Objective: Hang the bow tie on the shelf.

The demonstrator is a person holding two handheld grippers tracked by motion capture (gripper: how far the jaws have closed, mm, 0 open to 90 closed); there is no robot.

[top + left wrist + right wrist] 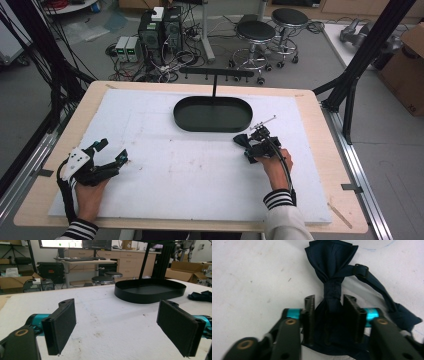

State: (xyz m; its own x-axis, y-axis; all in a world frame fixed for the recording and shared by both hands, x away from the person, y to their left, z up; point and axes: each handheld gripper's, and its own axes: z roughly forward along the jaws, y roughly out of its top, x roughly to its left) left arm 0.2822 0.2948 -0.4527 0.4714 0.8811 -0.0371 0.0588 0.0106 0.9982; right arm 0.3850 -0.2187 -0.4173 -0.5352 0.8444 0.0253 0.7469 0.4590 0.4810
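A dark navy bow tie (332,260) lies on the white table mat, its strap (374,285) trailing off to one side. My right gripper (330,302) is down over it, and the jaws stand close together with the tie's near wing filling the gap between them. From above, that right gripper (252,150) sits right of centre with the bow tie (242,140) sticking out toward the middle. My left gripper (113,151) rests at the table's left side, wide open and empty. Its fingers (61,327) frame bare mat, with the bow tie (202,295) far off.
A black oval tray (212,115) lies at the back centre of the mat, low-walled and empty (150,293). A black hook rack (216,74) stands just behind it. Stools, computers and cables are on the floor beyond the table.
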